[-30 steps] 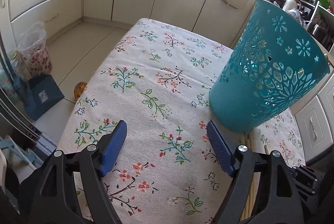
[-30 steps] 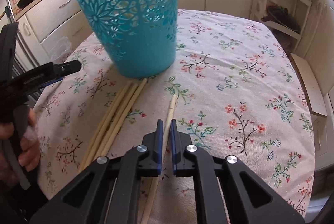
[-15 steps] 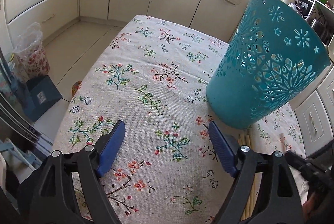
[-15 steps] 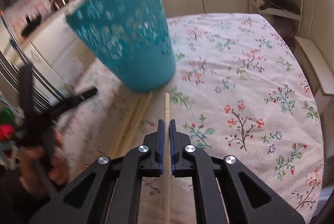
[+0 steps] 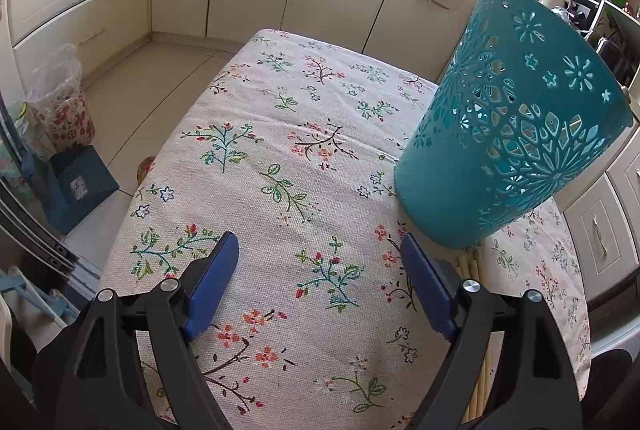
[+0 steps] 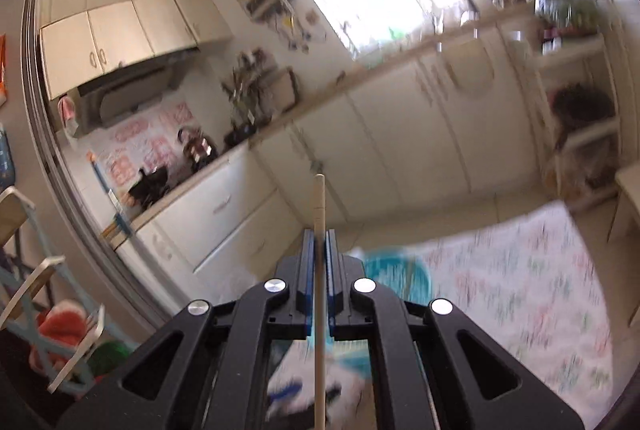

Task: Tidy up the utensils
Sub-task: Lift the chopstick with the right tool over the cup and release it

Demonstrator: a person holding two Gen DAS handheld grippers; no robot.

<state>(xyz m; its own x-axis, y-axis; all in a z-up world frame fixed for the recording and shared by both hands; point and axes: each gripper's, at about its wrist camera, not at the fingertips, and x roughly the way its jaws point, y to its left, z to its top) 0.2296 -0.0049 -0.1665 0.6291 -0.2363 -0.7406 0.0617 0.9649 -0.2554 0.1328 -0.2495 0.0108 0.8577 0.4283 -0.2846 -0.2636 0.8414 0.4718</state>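
1. A right gripper clamps a single wooden chopstick between its blue pads, the stick running straight out along the fingers toward the kitchen cabinets; the grip sits partway along the shaft, apparently so the free end can lead into a container.

2. Below it, blurred, the open mouth of a teal perforated holder shows on the flowered tabletop, placing the lifted chopstick above and a little short of the rim.

3. The left gripper hovers empty over the cloth, jaws spread wide, pointing down at the tabletop just beside the teal holder; it looks poised to steady the holder, though it is not touching it.

4. More chopsticks lie on the cloth at the holder's base, partly hidden behind the left gripper's right finger, suggesting the sorting is at an early stage.

5. Next step, by this reading: tip the held stick downward and lower it into the holder.
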